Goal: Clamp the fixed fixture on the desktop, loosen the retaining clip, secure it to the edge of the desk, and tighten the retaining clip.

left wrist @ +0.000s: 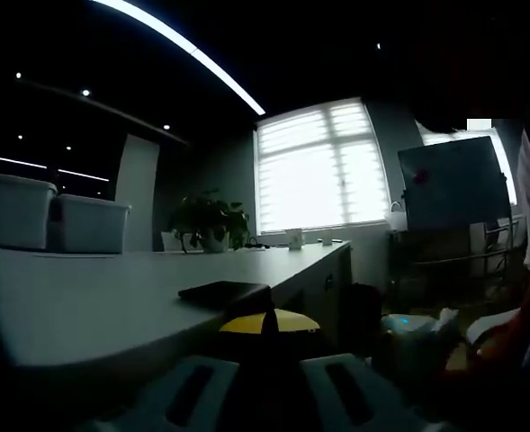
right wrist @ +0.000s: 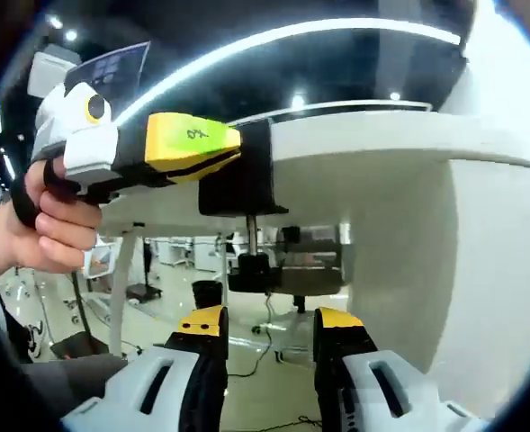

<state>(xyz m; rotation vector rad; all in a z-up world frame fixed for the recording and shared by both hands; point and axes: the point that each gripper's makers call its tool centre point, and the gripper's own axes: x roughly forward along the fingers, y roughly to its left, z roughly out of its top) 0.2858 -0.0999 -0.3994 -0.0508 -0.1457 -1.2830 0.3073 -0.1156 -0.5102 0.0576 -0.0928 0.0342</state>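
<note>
The black clamp fixture [right wrist: 238,180] sits over the edge of the white desk [right wrist: 372,135]. Its screw [right wrist: 249,236] hangs under the desktop and ends in a black knob [right wrist: 251,270]. My left gripper [right wrist: 233,148], held by a hand [right wrist: 44,225], is shut on the fixture's body from the side. In the left gripper view the fixture's flat top plate [left wrist: 224,292] lies on the desk [left wrist: 76,306], just beyond the left gripper [left wrist: 269,322] and its yellow tips. My right gripper [right wrist: 269,324] is below the desk, open, its yellow tips just short of the knob.
Two white storage boxes [left wrist: 53,216] and a potted plant [left wrist: 209,220] stand at the desk's far side. A dark board [left wrist: 453,184] is by the window. The desk's white side panel [right wrist: 498,270] is right of the clamp. Chairs and floor cables [right wrist: 282,355] lie beyond.
</note>
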